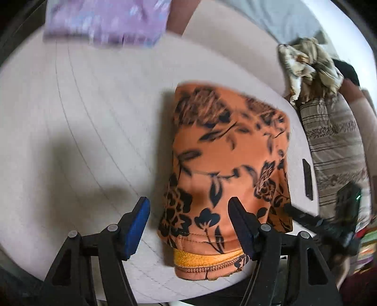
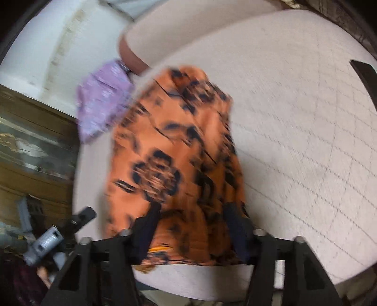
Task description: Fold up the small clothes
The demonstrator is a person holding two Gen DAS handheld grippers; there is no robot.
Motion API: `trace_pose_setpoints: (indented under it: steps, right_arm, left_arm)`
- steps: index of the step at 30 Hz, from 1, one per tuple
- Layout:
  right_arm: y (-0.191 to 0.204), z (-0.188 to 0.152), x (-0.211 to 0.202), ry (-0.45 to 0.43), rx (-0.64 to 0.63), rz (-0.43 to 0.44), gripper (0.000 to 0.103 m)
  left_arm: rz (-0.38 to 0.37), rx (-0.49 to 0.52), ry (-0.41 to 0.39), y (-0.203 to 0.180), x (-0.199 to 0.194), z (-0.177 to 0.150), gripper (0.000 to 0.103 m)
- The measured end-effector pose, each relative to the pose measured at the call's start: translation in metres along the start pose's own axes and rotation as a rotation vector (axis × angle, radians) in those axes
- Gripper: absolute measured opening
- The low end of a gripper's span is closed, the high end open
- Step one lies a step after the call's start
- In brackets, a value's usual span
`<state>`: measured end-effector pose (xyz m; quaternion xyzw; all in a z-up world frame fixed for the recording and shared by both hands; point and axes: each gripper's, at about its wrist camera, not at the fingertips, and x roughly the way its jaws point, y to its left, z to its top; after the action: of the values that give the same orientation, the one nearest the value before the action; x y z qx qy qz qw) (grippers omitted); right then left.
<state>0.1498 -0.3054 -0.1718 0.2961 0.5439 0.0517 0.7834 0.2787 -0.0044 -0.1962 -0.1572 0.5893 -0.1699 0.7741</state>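
Note:
An orange garment with black flower print (image 1: 226, 164) lies folded into a narrow stack on the pale quilted surface (image 1: 94, 117). Its hem with a yellow band points toward me. My left gripper (image 1: 188, 211) is open just above the hem, with the left blue pad (image 1: 137, 226) off the cloth and the right pad (image 1: 240, 223) over it. In the right wrist view the same garment (image 2: 174, 153) is blurred. My right gripper (image 2: 190, 226) is open, its fingers hovering over the near end of the cloth. The right gripper also shows in the left wrist view (image 1: 329, 226).
A folded lilac garment (image 1: 106, 21) lies at the far edge, also in the right wrist view (image 2: 103, 103). A crumpled beige-patterned cloth (image 1: 308, 63) and a striped cloth (image 1: 334, 141) lie at the right. A wooden cabinet (image 2: 30, 146) stands beyond the surface's left edge.

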Motion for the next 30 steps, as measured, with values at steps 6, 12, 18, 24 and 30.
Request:
trace_pose_setpoints:
  steps: [6,12,18,24,30]
  right_arm:
    - [-0.003,-0.011,-0.003,0.008,0.029,0.011,0.016]
    - [-0.007,-0.013,0.003,0.031,-0.020,-0.082,0.015]
    - [-0.013,-0.011,0.017,0.084,0.000,-0.076,0.016]
    - [-0.020,-0.009,0.027,0.120,0.046,-0.107,0.017]
    - [0.002,-0.016,-0.015,0.023,-0.055,-0.063,0.026]
  left_arm:
    - [-0.016,0.020,0.034,-0.005,0.017,-0.029,0.069]
    - [0.046,0.088,0.038,-0.008,0.032,-0.046,0.067]
    - [0.021,0.093,0.004,-0.005,0.013,-0.060,0.026]
    - [0.109,0.212,-0.036,-0.004,-0.006,-0.088,0.022]
    - [-0.004,0.163,-0.064,0.010,-0.065,-0.073,0.067]
